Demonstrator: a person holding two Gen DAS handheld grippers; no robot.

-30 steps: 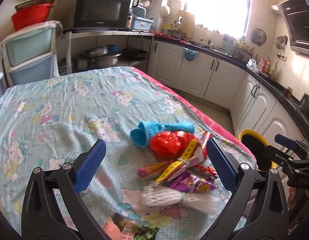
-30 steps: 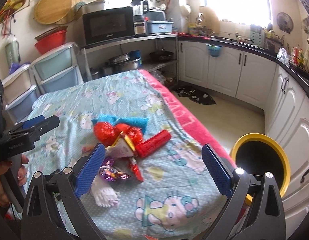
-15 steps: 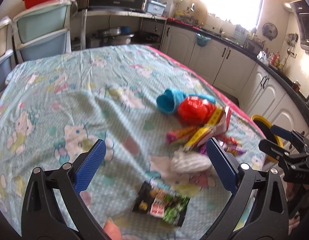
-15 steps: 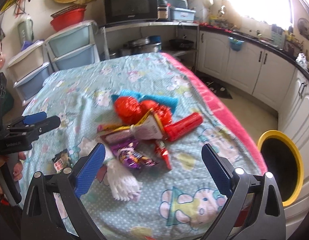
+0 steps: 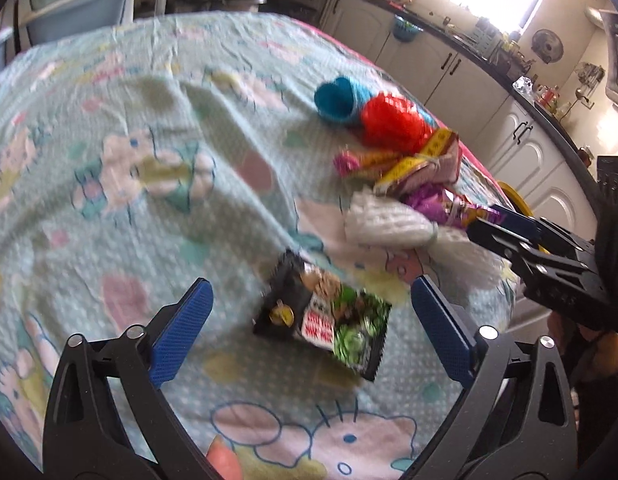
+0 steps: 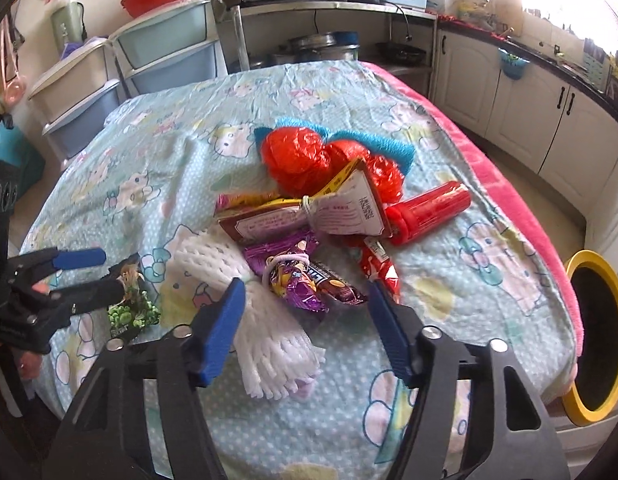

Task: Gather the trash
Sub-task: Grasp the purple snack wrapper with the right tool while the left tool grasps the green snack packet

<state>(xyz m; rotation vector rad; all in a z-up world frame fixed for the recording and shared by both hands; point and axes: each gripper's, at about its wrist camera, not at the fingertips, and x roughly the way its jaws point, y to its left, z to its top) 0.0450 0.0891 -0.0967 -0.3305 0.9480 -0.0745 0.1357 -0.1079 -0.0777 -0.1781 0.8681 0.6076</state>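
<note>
My left tool [image 5: 309, 324] gapes wide over black packet [image 5: 323, 316]; right tool [image 6: 305, 320] (narrower, empty) frames purple wrapper [image 6: 297, 276] at 12 o'clock.

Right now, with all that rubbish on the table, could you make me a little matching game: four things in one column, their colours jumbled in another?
Things:
1. foam net sleeve
2. crumpled plastic bag
3. bin rim
4. candy wrapper

Colours:
A. yellow
B. purple
C. white
D. red

Pairs: 1-C, 2-D, 3-A, 4-B
</note>
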